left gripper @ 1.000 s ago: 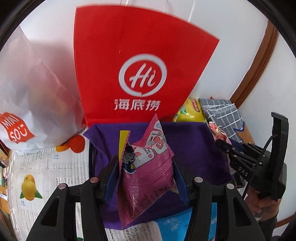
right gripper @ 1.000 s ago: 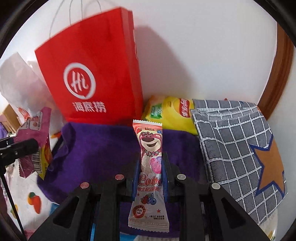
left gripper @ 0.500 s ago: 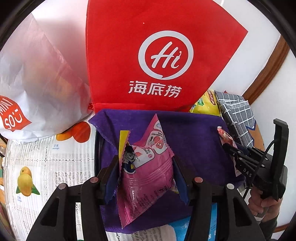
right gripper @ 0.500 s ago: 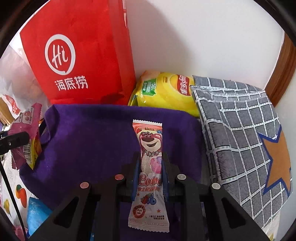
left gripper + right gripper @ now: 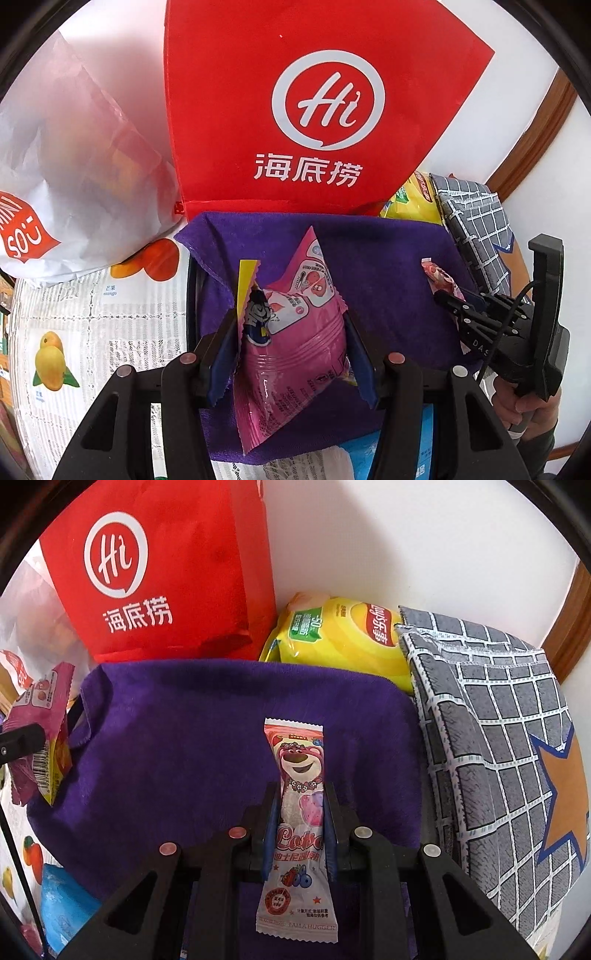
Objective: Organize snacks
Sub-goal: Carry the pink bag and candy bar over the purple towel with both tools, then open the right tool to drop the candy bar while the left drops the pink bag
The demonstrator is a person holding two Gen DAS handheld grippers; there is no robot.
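Our left gripper is clamped on a pink snack pouch, with a yellow-edged wrapper pinched in alongside it at the left pad; the pouch stands up between the blue pads and hangs over the purple cloth below. Our right gripper is squeezed tight around a narrow pink bear candy packet, which sticks out past the fingertips toward the wall and also trails back under the jaws, again above the purple cloth. From the left wrist view we see the right gripper off to the right with the packet's tip poking from it, and a hand on its handle. On the candy packet we read "Lotso" and, at the bottom seal, "I AM A HUGGER". Behind the cloth stands a red bag with a white "Hi" in a speech-bubble ring and the characters 海底捞. Beside it lies a yellow Lay's chip bag marked "-50%", then a grey grid-patterned bag with an orange star. At far left a white bag carries a red label reading "MINISO", partly cut off. The tablecloth shows mangoes with the word "mango".
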